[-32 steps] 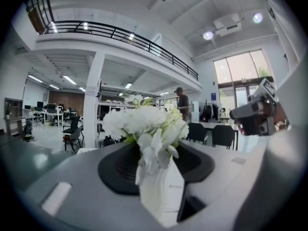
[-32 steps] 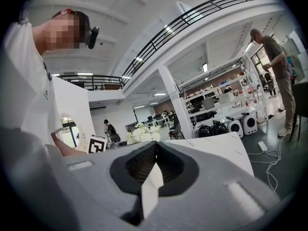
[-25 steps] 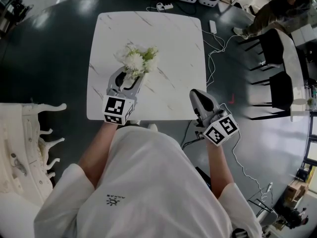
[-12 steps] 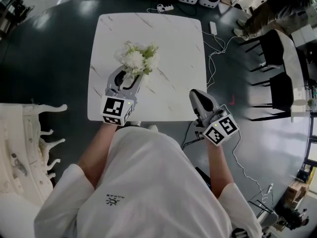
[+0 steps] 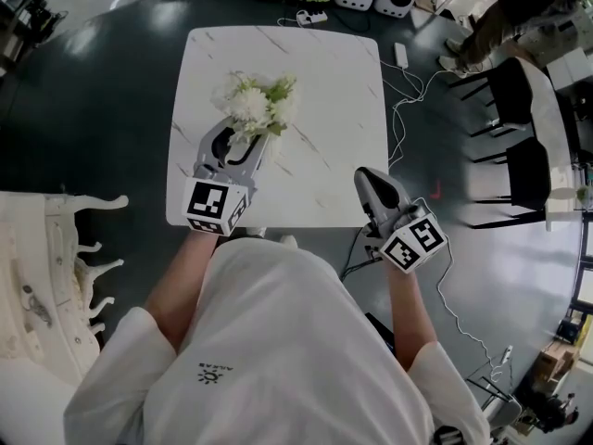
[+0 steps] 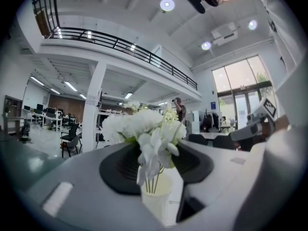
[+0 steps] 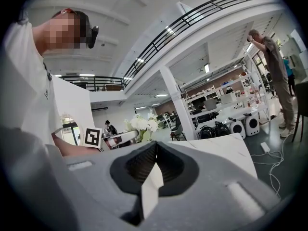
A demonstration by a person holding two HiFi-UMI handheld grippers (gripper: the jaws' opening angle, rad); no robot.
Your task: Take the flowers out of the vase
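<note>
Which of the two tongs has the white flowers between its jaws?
The left tongs: they grip the small pale vase holding the white flowers. The right tongs are shut with nothing between them.

Your right claw has its jaws pressed together with nothing between them, and points across the white marble worktop. Past it on the left, white flowers rise at your left claw, by its marker cube. Your white shirt fills the left edge. A person stands far right.
</note>
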